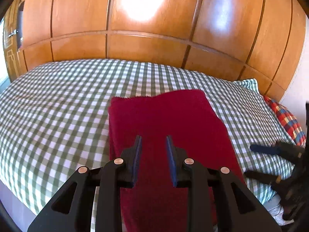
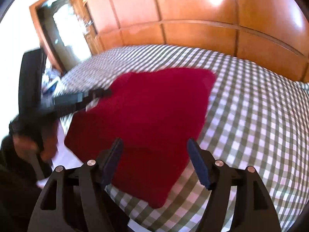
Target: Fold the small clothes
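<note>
Red cloth [image 1: 164, 127] matt, napped; checked bedsheet [image 1: 58, 100] woven cotton-like; wardrobe panels [image 1: 146, 44] glossy wood.

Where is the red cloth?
The red cloth lies flat on the checked bedspread near the bed's front edge, under both open grippers, in front of the wooden wardrobe.

I count one red cloth [image 1: 166, 127] lying on one bed [image 1: 58, 100] with a green-and-white checked cover. Two grippers are in view, left gripper [image 1: 154, 141] and right gripper [image 2: 155, 144], each with two fingers. One multicoloured checked pillow [image 1: 285, 119] lies at the bed's right end.
</note>
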`<act>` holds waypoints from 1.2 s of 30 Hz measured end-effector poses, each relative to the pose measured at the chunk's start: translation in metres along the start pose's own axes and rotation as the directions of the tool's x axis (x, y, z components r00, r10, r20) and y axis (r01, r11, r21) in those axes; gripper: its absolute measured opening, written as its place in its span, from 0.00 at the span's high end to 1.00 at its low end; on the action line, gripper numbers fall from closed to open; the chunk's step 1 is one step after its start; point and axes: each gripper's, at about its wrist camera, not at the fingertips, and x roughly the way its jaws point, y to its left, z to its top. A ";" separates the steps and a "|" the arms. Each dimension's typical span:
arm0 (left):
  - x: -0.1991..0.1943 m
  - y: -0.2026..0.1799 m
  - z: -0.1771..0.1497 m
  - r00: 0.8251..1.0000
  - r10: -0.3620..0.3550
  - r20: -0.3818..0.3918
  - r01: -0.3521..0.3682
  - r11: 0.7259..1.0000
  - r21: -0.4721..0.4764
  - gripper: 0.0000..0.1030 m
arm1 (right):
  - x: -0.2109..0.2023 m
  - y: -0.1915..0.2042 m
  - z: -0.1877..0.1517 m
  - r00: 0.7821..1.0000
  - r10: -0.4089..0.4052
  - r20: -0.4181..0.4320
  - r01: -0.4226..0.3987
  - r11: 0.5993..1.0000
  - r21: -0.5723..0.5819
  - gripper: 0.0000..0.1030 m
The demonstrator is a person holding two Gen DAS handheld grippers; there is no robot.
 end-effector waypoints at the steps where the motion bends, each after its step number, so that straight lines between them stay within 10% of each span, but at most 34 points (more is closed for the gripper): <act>1: 0.002 0.000 -0.001 1.000 0.002 -0.003 -0.002 1.000 -0.001 0.77 | 0.002 -0.003 0.006 1.000 -0.010 0.006 0.010 1.000 0.014 0.33; 26: 0.027 0.010 -0.022 0.999 0.019 -0.040 -0.020 1.000 -0.012 0.76 | 0.099 -0.004 0.031 0.992 -0.100 -0.082 0.101 0.995 -0.001 0.36; 36: 0.021 0.031 -0.025 0.996 -0.086 -0.025 0.083 0.990 -0.115 0.76 | 0.086 -0.005 0.027 0.996 -0.082 -0.034 0.082 0.997 0.012 0.27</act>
